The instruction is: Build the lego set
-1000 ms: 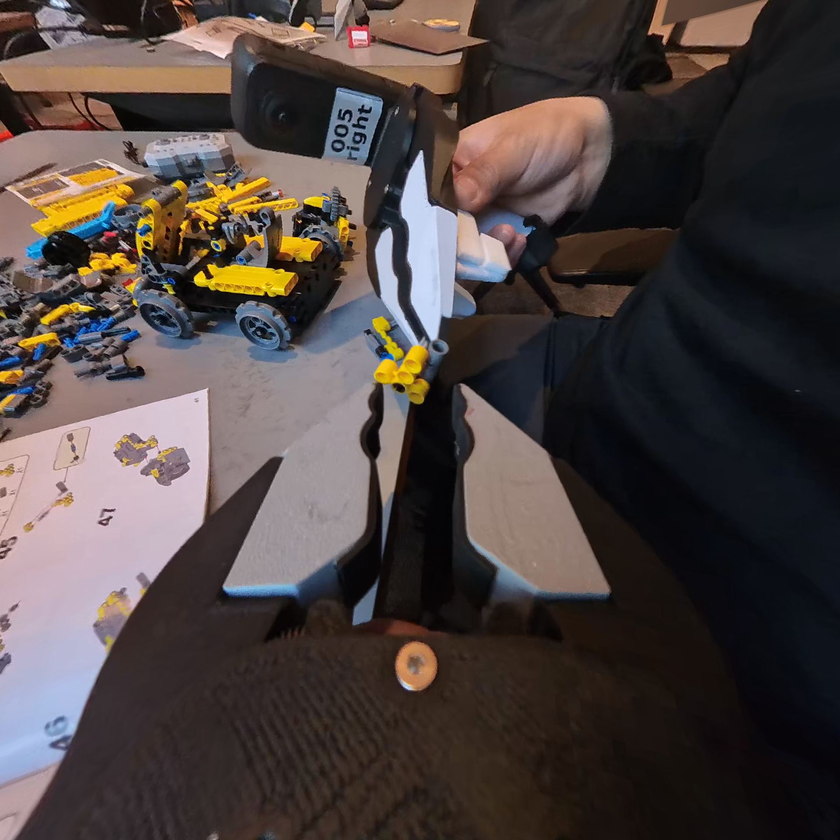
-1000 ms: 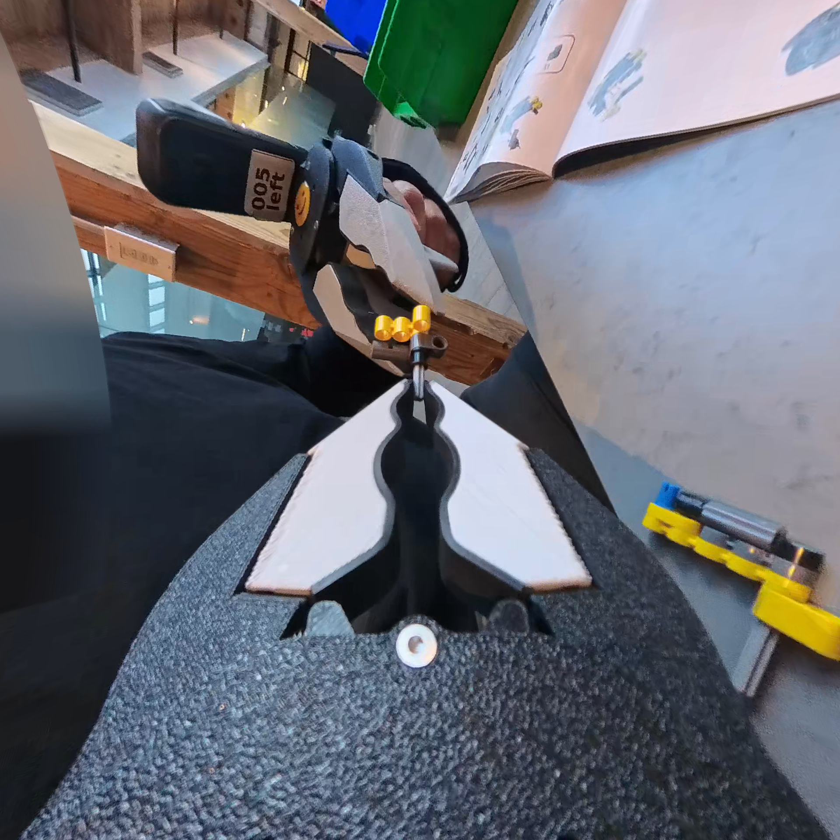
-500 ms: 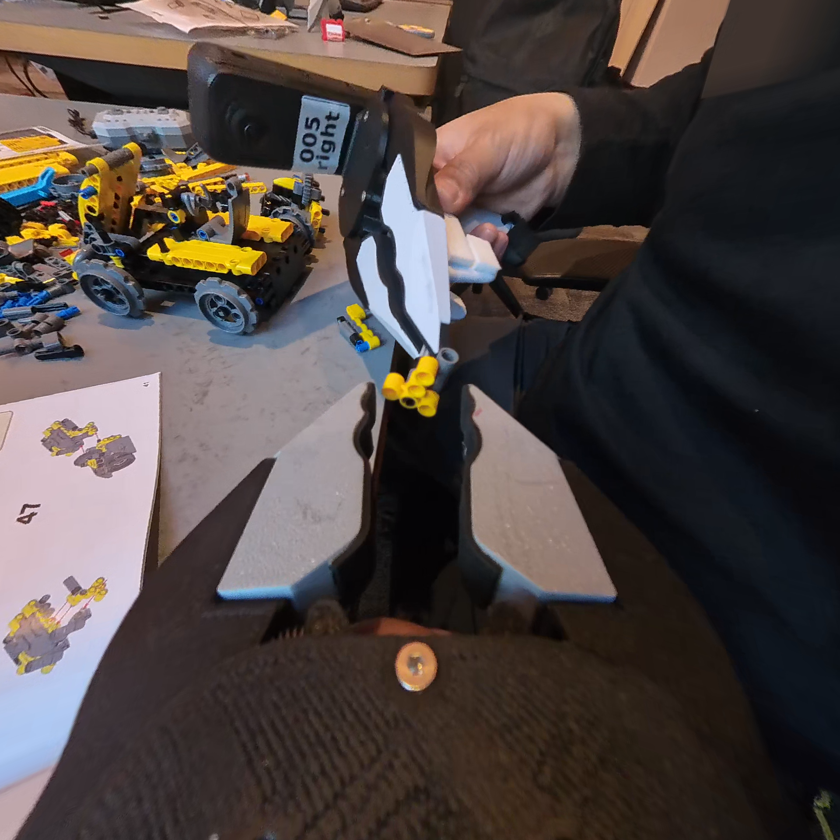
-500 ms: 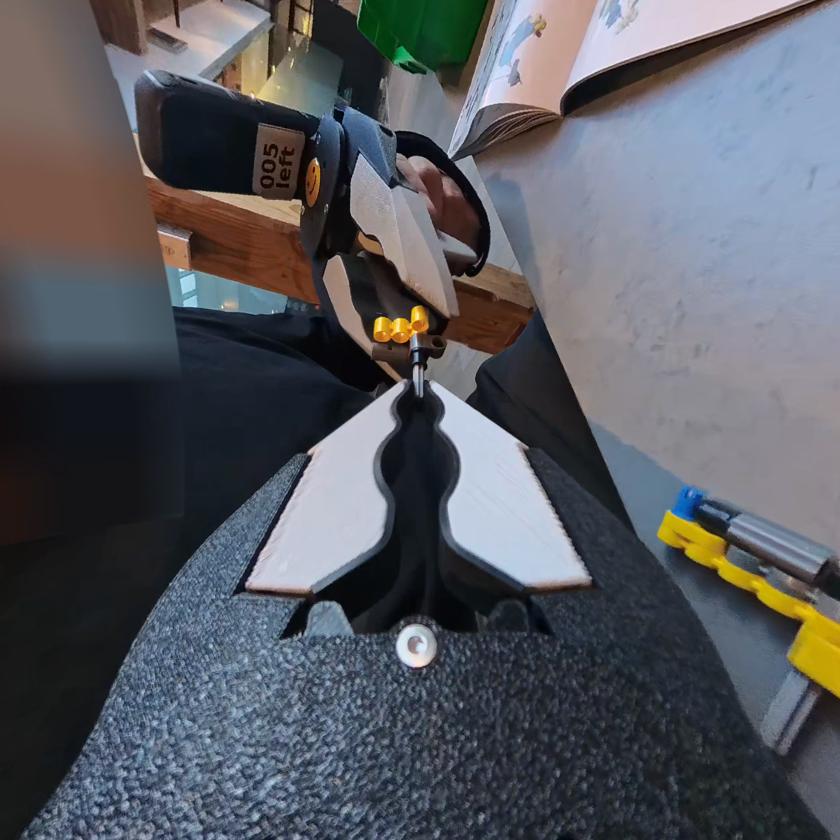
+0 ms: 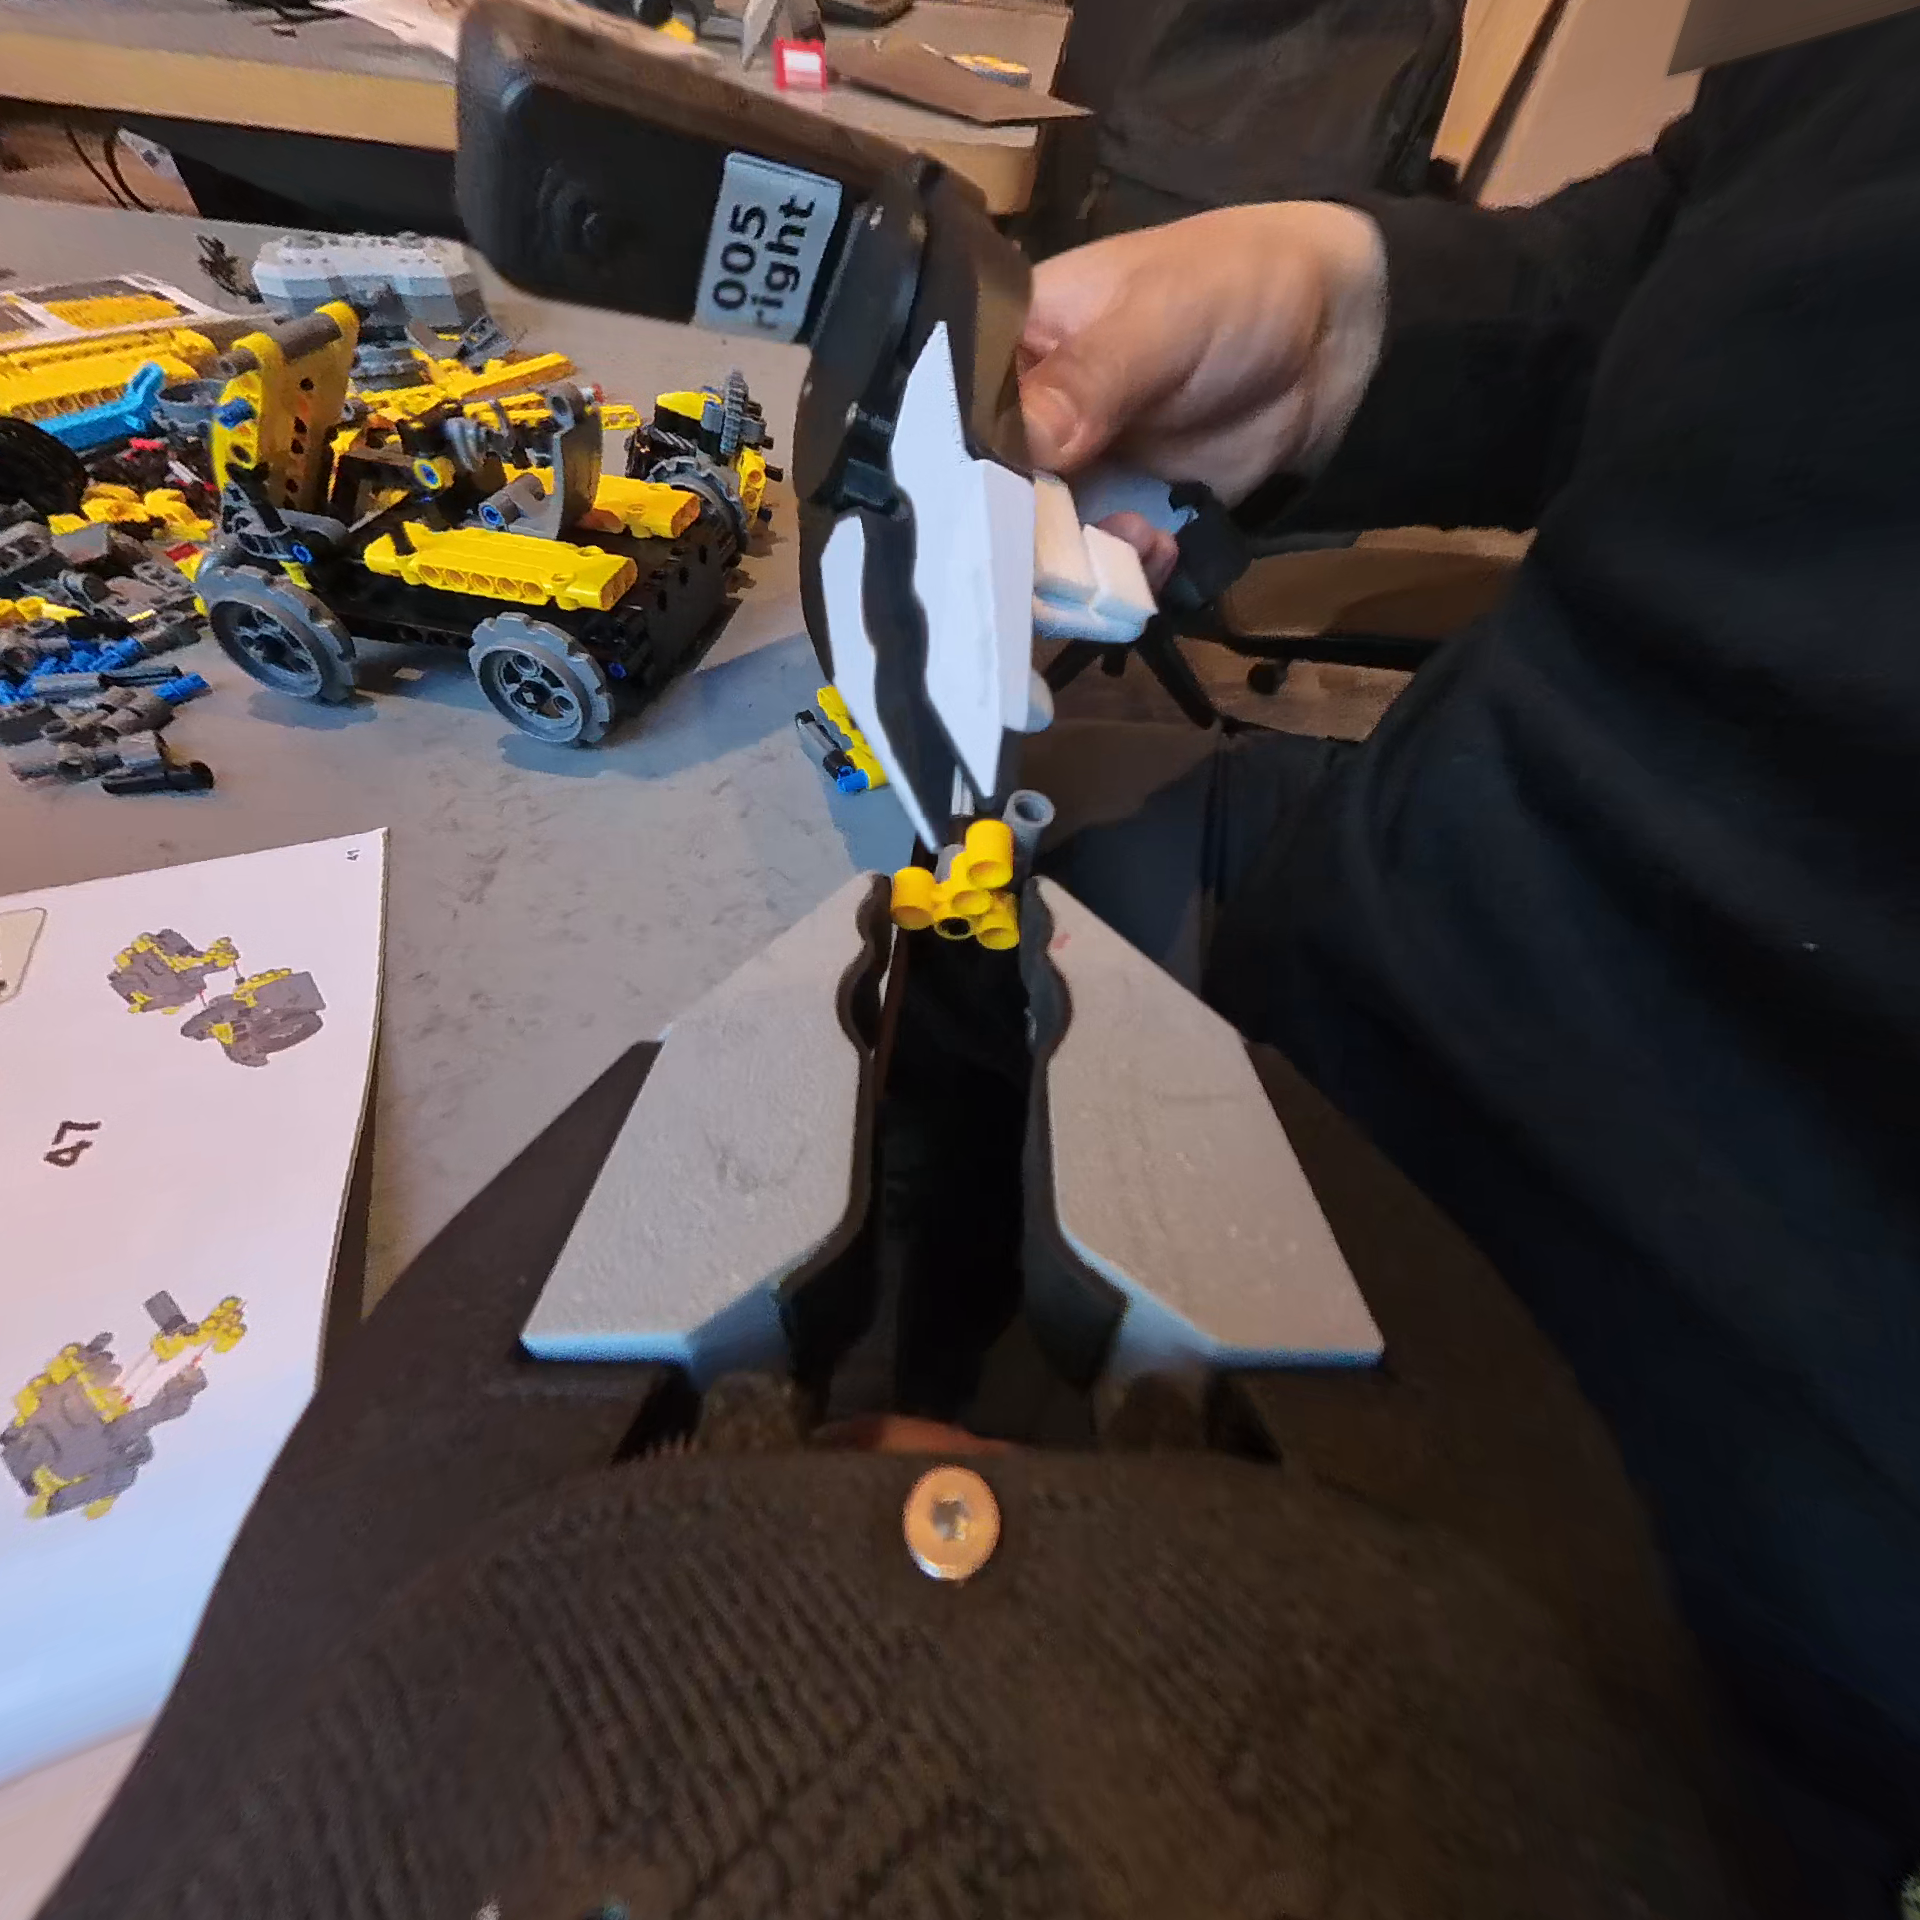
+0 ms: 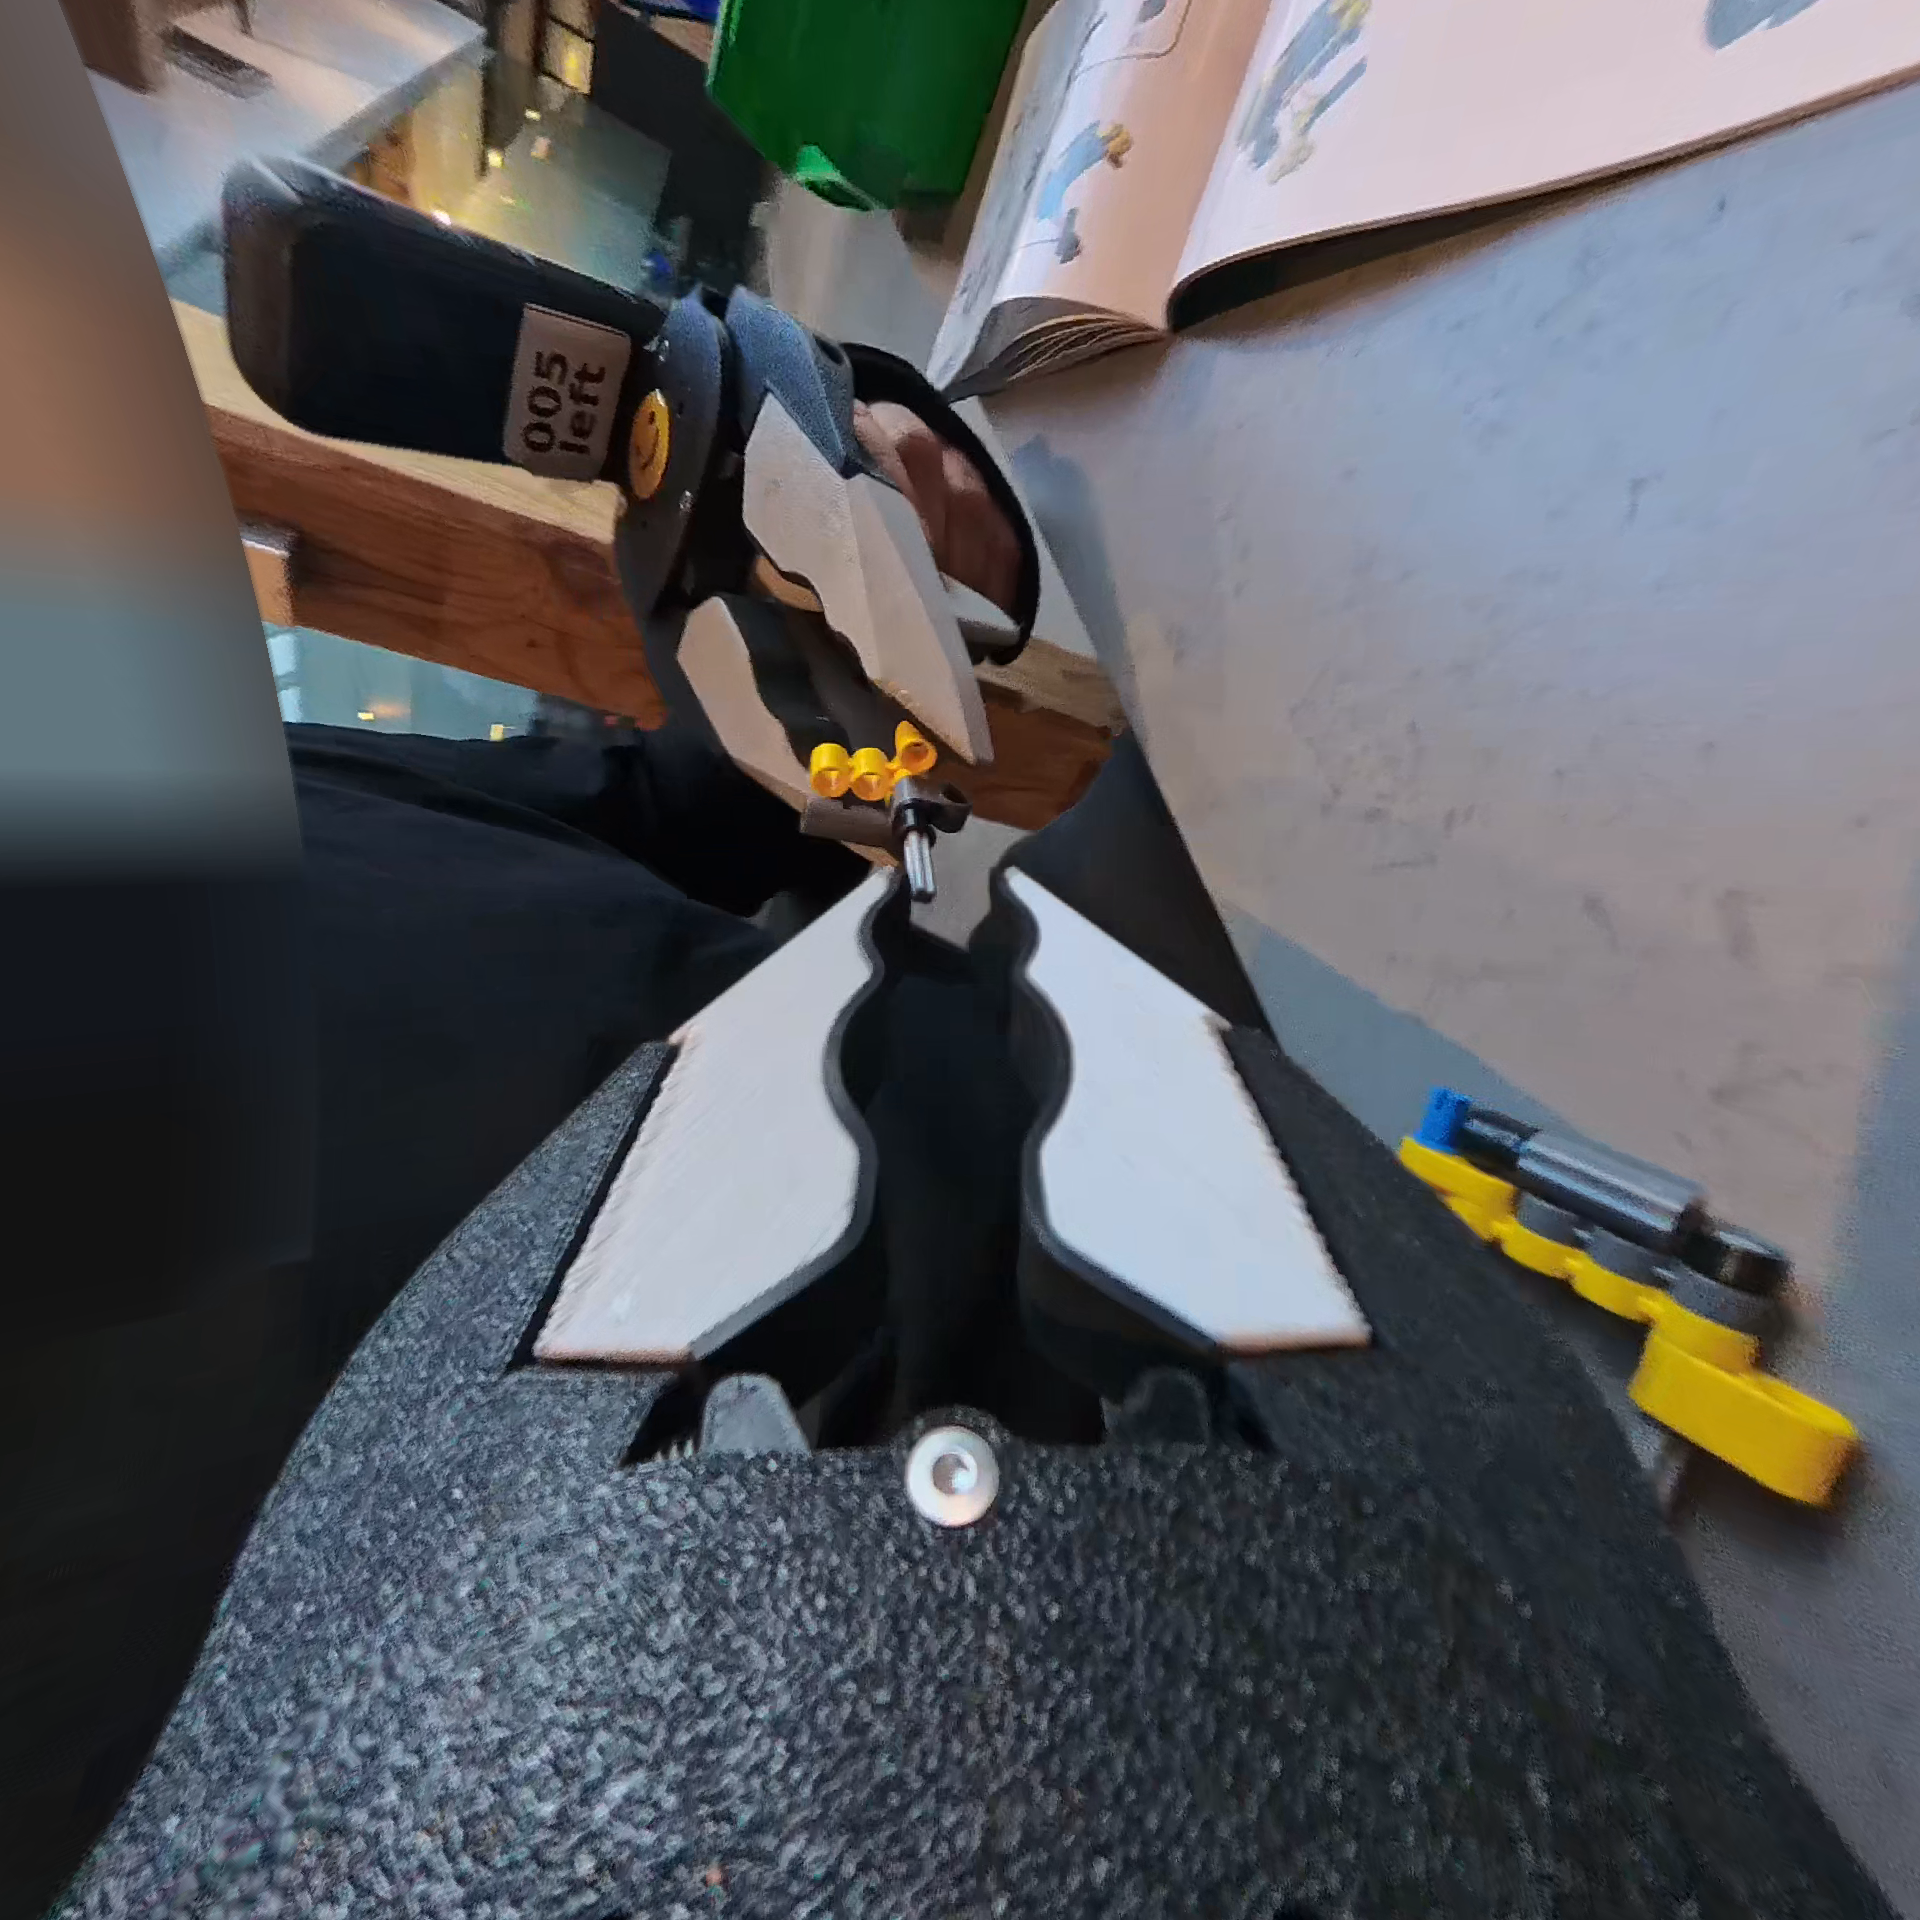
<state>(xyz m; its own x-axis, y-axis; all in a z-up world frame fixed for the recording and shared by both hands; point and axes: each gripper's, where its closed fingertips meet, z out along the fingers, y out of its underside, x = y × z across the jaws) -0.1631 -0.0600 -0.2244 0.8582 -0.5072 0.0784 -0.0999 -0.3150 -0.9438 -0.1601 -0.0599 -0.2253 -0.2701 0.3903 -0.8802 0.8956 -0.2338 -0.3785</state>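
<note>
Pinching a small yellow-and-grey assembly [image 5: 961, 896] at their tips, the left tongs [image 5: 961, 912] stand at a narrow gap, just right of centre in the left wrist view. The piece is held in the air beside the counter [image 5: 582, 914] edge, in front of a person's dark clothing [image 5: 1610, 987].

A dark pin [image 6: 914, 844] sticks out of the assembly's grey part and points at the right tongs [image 6: 945, 888]. Those are parted a little, wider than the pin. The pin's end lies between their tips, close to the finger on the left of the frame, and does not look clamped. A hand [image 5: 1195, 343] holds the right tongs' handle in the upper right of the left wrist view, with their fingers angled down onto the assembly.

On the counter, in the upper left of that view, a yellow-and-black model vehicle [image 5: 468, 551] stands on grey wheels, with loose pieces [image 5: 94, 665] at the left edge. An open instruction booklet [image 5: 177, 1195] lies in the lower left. In the right wrist view a yellow beam with a grey cylinder [image 6: 1621, 1278] lies on the counter at the right edge.
</note>
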